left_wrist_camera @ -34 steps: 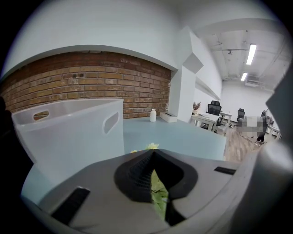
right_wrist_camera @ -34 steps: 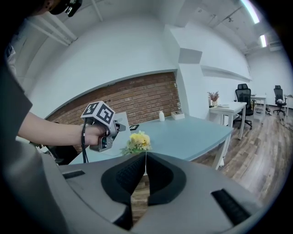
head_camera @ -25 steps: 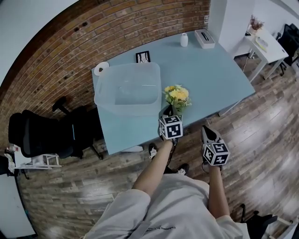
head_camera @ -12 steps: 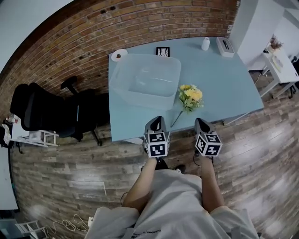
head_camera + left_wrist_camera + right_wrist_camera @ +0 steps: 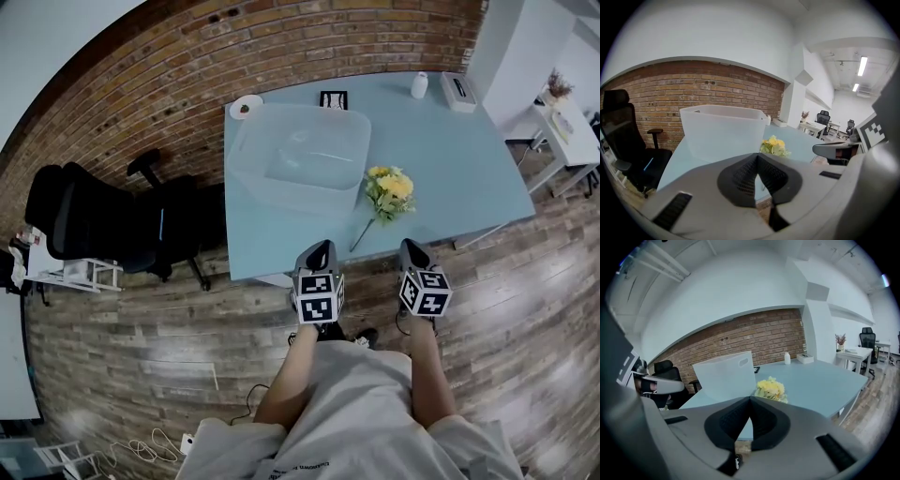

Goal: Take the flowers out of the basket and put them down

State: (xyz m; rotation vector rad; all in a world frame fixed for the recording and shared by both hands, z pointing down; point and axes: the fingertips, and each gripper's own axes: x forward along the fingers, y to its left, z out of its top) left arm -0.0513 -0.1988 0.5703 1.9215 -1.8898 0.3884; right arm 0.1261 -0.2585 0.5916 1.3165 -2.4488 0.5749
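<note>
Both bare forearms reach forward from the body, roughly parallel and bent down at the elbows, with the two hand-held grippers side by side over the wood floor (image 5: 122,337), just short of the near edge of the blue surface (image 5: 459,159). The left hand-held gripper (image 5: 319,249) points its jaws toward the surface, marker cube facing up; in its own view its jaws (image 5: 757,159) are pressed together with nothing between them. The right hand-held gripper (image 5: 412,249) sits level with it, well apart from it, angled the same way, and its jaws (image 5: 750,401) are likewise closed and empty. The flowers (image 5: 390,187) lie on the surface, out of the basket (image 5: 248,178), just beside its right near corner. The yellow heads are toward the middle of the surface and the stem slants back toward the near edge, ending between the two grippers but clear of both. The basket, a translucent tub, stands upright on the left part of the surface. A black chair (image 5: 84,220) stands on the floor to the left of the surface.
</note>
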